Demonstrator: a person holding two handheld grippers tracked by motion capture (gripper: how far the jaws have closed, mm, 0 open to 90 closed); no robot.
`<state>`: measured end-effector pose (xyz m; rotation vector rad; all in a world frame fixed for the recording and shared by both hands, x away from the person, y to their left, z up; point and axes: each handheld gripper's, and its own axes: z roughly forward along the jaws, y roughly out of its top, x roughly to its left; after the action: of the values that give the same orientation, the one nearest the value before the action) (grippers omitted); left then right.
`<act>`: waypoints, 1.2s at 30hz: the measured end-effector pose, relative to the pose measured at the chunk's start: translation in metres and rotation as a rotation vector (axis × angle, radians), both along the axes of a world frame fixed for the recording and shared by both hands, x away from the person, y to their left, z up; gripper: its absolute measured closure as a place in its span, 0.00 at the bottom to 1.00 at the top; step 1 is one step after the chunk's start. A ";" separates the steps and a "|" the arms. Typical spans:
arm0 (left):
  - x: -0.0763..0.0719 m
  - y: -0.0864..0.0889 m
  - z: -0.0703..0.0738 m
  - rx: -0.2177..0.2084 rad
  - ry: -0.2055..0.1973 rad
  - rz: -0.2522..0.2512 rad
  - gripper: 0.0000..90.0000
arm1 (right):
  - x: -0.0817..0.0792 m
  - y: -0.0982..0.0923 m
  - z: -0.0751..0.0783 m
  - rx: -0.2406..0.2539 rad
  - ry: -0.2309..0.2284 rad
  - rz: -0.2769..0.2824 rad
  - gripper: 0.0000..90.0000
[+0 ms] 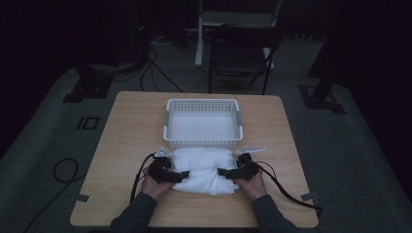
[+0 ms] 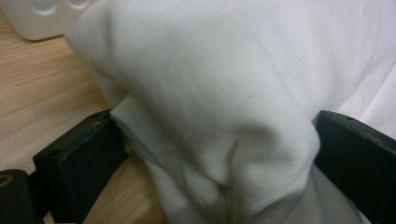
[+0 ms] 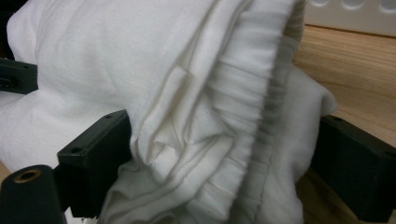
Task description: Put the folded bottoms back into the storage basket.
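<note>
A folded white cloth bundle lies on the wooden table just in front of a white plastic basket. My left gripper holds the bundle's left end; in the left gripper view its black jaws sit on either side of a thick fold of the white cloth. My right gripper holds the right end; in the right gripper view the white cloth, with its ribbed hem, is bunched between the jaws. The basket looks empty inside.
The basket's perforated wall shows close behind the cloth, and the basket wall again in the right gripper view. Cables trail from both grippers over the table. Beyond the table's far edge stands a dark chair.
</note>
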<state>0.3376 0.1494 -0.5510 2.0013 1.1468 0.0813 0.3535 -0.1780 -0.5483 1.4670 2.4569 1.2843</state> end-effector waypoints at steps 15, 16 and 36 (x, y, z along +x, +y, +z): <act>0.000 0.001 0.001 -0.041 0.023 -0.033 0.12 | 0.002 0.006 -0.003 0.033 -0.015 0.051 0.11; 0.000 0.001 0.000 -0.044 0.023 -0.034 0.13 | 0.002 0.006 -0.003 0.035 -0.016 0.053 0.11; 0.000 0.005 -0.002 -0.119 0.070 -0.051 0.43 | 0.006 0.006 -0.003 0.072 0.017 0.101 0.29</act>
<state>0.3377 0.1547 -0.5531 1.9394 1.1173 -0.0824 0.3592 -0.1718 -0.5516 1.3909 2.5516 1.3979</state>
